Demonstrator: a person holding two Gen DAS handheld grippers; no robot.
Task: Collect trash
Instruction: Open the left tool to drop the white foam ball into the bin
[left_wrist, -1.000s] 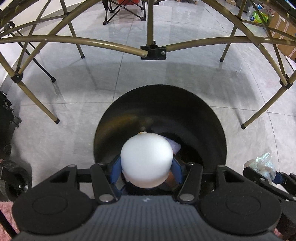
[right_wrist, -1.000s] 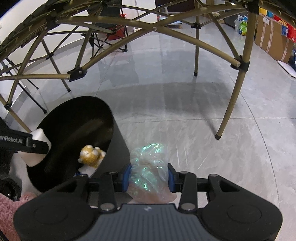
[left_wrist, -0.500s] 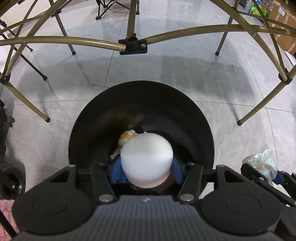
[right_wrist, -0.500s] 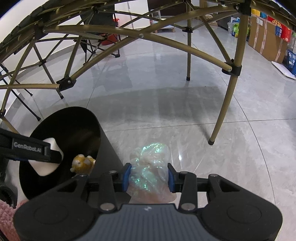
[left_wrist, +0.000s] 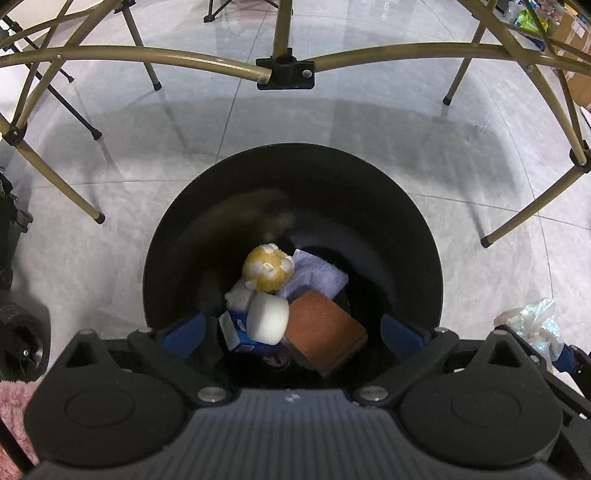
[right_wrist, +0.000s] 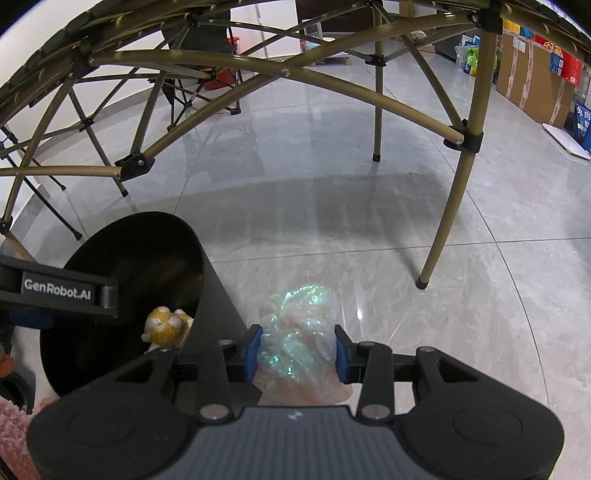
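My left gripper (left_wrist: 293, 330) hangs over the black bin (left_wrist: 424, 236), its jaws opening wide with nothing pressed between the pads. A white foam piece (left_wrist: 267, 320) lies down inside the bin among a yellow plush toy (left_wrist: 267, 271), an orange sponge (left_wrist: 323, 334), a lilac cloth (left_wrist: 317, 277) and a blue-and-white carton (left_wrist: 236, 330). My right gripper (right_wrist: 298, 350) is shut on a crumpled iridescent plastic bag (right_wrist: 295, 332), just right of the bin (right_wrist: 214, 317). That bag (left_wrist: 535, 325) also shows at the right edge of the left wrist view.
Gold folding-table legs and crossbars (left_wrist: 284, 66) arch over the grey tiled floor (right_wrist: 332, 229). One leg foot (right_wrist: 421, 283) stands right of the bag. Cardboard boxes (right_wrist: 532, 74) line the far right. A pink fuzzy thing (left_wrist: 13, 402) and a black wheel (left_wrist: 22, 339) sit at the left.
The left jaws have sprung wide apart and the white foam piece has dropped from between them into the bin. The right gripper still grips the plastic bag in the same place.
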